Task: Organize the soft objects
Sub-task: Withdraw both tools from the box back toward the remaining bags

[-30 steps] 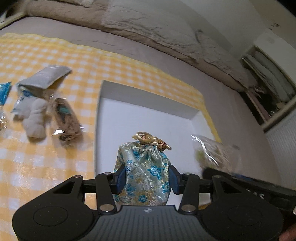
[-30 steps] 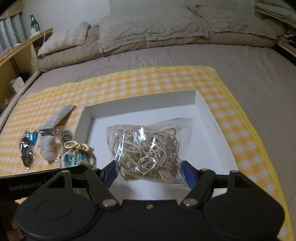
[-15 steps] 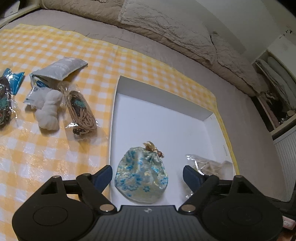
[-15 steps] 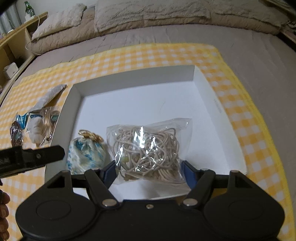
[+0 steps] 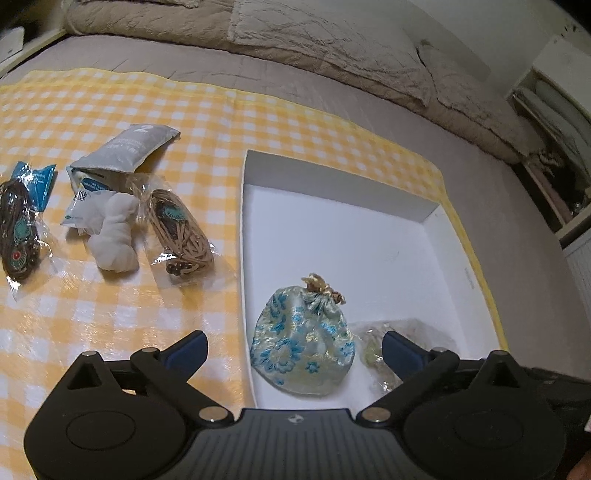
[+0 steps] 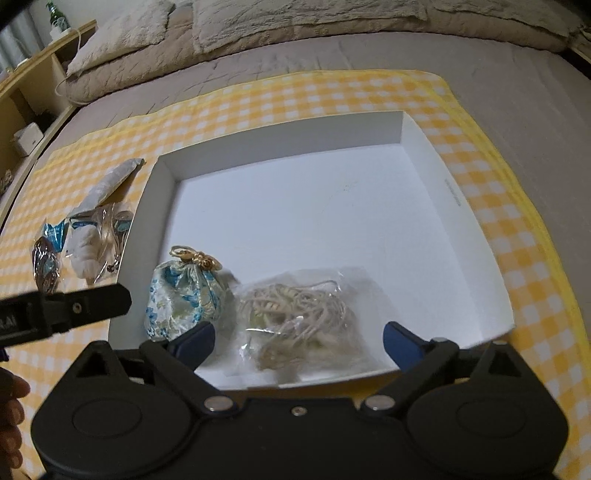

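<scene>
A blue floral drawstring pouch [image 5: 301,349] lies in the near left corner of the white box [image 5: 332,192]; it also shows in the right wrist view [image 6: 184,291]. A clear bag of beige cord [image 6: 299,321] lies beside it in the box [image 6: 458,192], partly seen in the left wrist view [image 5: 376,350]. My left gripper [image 5: 293,354] is open above the pouch. My right gripper [image 6: 297,341] is open above the cord bag. On the cloth left of the box lie a tan cord bag [image 5: 177,229], a white bundle [image 5: 114,232], a grey packet [image 5: 129,149] and a dark cord bag [image 5: 18,225].
The yellow checked cloth [image 5: 110,314] covers a grey bed with beige bedding [image 5: 314,33] along the far side. A wooden shelf [image 6: 33,92] stands at the far left, and a cupboard [image 5: 554,110] at the right.
My left gripper opened, let the pouch into the box and drew back. My right gripper opened and let the cord bag down beside the pouch.
</scene>
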The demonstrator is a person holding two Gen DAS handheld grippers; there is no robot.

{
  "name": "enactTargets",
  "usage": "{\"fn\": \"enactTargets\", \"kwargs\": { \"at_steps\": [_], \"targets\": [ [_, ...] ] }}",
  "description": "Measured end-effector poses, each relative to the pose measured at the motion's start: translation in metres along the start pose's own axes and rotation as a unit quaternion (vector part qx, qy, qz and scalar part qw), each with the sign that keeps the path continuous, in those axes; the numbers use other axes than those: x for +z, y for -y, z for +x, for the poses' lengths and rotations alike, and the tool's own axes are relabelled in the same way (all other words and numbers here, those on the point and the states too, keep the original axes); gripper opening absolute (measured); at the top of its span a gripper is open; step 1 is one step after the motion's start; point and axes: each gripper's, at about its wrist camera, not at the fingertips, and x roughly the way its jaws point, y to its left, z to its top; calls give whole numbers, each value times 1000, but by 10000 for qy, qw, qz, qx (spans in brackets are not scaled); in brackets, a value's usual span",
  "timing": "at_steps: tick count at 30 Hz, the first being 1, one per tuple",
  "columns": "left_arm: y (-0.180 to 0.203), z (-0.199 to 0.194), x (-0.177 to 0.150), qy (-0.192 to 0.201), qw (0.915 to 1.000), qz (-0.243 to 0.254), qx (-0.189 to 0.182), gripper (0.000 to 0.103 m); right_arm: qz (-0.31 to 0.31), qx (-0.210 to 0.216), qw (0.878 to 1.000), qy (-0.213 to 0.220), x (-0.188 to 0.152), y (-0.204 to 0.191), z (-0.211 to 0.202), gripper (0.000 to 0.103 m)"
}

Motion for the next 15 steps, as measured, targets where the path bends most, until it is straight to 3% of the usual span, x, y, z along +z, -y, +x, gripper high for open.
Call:
{"fn": "enactTargets", "kwargs": {
  "at_steps": [15],
  "targets": [
    [0, -23, -4, 212, 9983, 533, 85, 103, 234, 69, 9984, 515, -10, 15, -35, 103]
  ]
}}
